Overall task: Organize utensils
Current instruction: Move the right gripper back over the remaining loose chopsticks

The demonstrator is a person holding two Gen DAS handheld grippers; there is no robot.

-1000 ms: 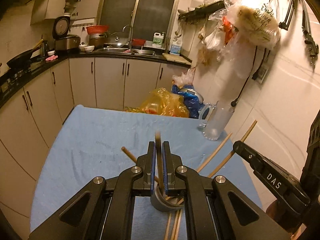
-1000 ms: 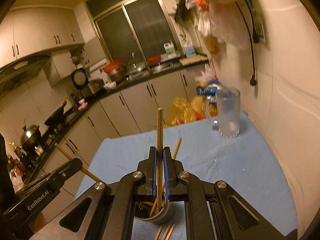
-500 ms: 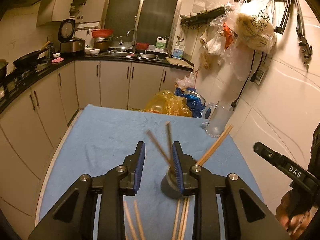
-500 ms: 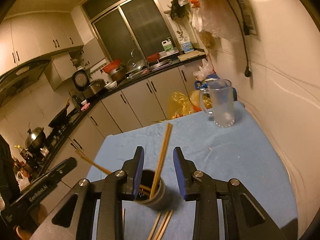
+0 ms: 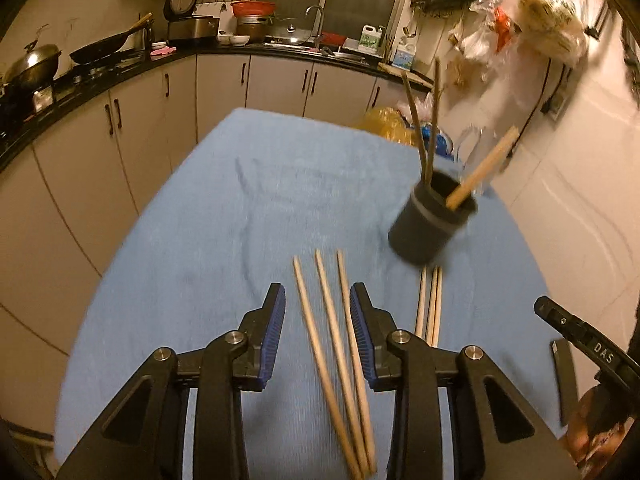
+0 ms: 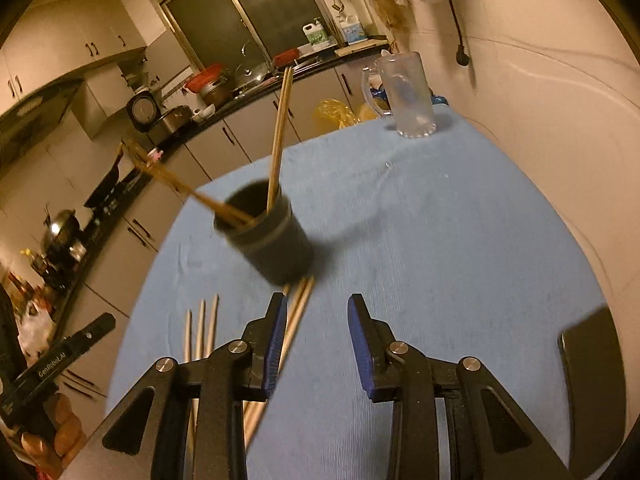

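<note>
A dark round holder (image 5: 434, 218) stands on the blue cloth with several chopsticks (image 5: 482, 170) leaning in it; it also shows in the right wrist view (image 6: 266, 232). Three loose chopsticks (image 5: 330, 332) lie on the cloth between the fingers of my left gripper (image 5: 318, 314), which is open and empty above them. Another bundle of chopsticks (image 5: 430, 304) lies just below the holder. My right gripper (image 6: 318, 328) is open and empty; that bundle (image 6: 296, 312) passes under its left finger.
A clear glass mug (image 6: 408, 96) stands at the far end of the table (image 6: 460, 240) near the wall. A dark flat object (image 6: 592, 384) lies at the table's right edge. Kitchen cabinets and a counter (image 5: 120, 80) run along the left and back.
Both grippers let go of a chopstick each into the holder, opened and pulled back. The left one now hovers over three loose chopsticks.
</note>
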